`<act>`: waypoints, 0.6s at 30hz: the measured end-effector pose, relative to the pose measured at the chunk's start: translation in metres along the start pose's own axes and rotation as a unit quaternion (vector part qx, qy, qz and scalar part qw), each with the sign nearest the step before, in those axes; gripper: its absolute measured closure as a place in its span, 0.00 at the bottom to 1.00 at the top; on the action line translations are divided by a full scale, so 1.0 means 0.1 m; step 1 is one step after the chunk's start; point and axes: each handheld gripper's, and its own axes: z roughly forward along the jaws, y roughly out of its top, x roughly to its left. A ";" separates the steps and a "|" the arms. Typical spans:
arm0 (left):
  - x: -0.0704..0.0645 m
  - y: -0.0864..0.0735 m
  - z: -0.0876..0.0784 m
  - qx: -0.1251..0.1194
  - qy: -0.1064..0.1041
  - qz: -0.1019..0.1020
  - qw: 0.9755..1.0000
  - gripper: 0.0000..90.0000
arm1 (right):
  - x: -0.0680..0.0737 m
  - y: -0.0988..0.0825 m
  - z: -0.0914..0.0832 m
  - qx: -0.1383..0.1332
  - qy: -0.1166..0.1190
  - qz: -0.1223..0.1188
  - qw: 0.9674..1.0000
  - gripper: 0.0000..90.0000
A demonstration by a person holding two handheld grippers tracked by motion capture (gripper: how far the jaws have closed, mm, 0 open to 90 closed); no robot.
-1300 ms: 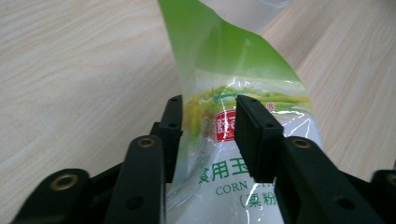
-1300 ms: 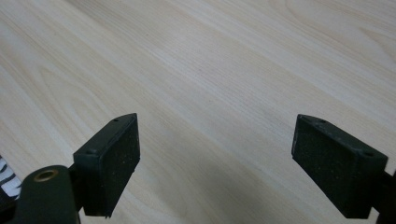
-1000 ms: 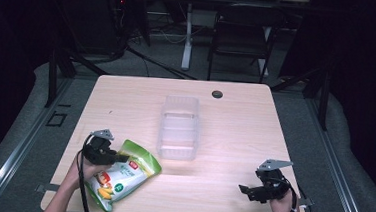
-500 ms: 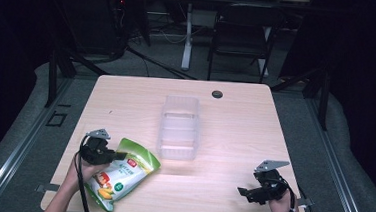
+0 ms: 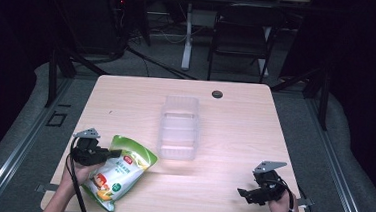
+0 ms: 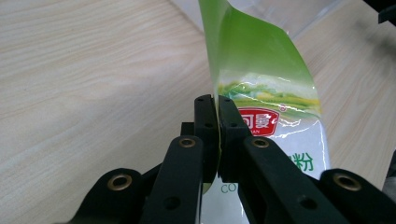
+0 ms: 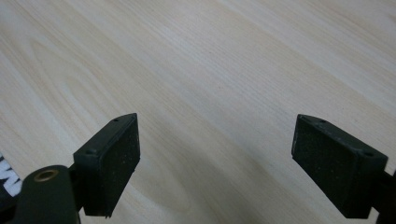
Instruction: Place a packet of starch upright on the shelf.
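While my left gripper [image 6: 217,105] pinches the green snack bag's [image 5: 119,171] edge at the surface's [image 5: 234,134] near-left corner, my right gripper [image 7: 217,163] rests spread over bare wood.

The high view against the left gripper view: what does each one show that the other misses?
High view alone: the clear plastic box at mid-table, a small dark disc, the open right gripper and a chair beyond. Left gripper view alone: the jaws pinching the bag's thin edge, and red lettering up close. Both: the green printed snack bag, the left gripper and the pale wooden table.
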 end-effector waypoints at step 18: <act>-0.09 -0.03 -0.28 -0.057 0.003 -0.016 0.998 0.99 | 0.01 0.00 0.01 0.001 0.000 0.000 1.000 0.17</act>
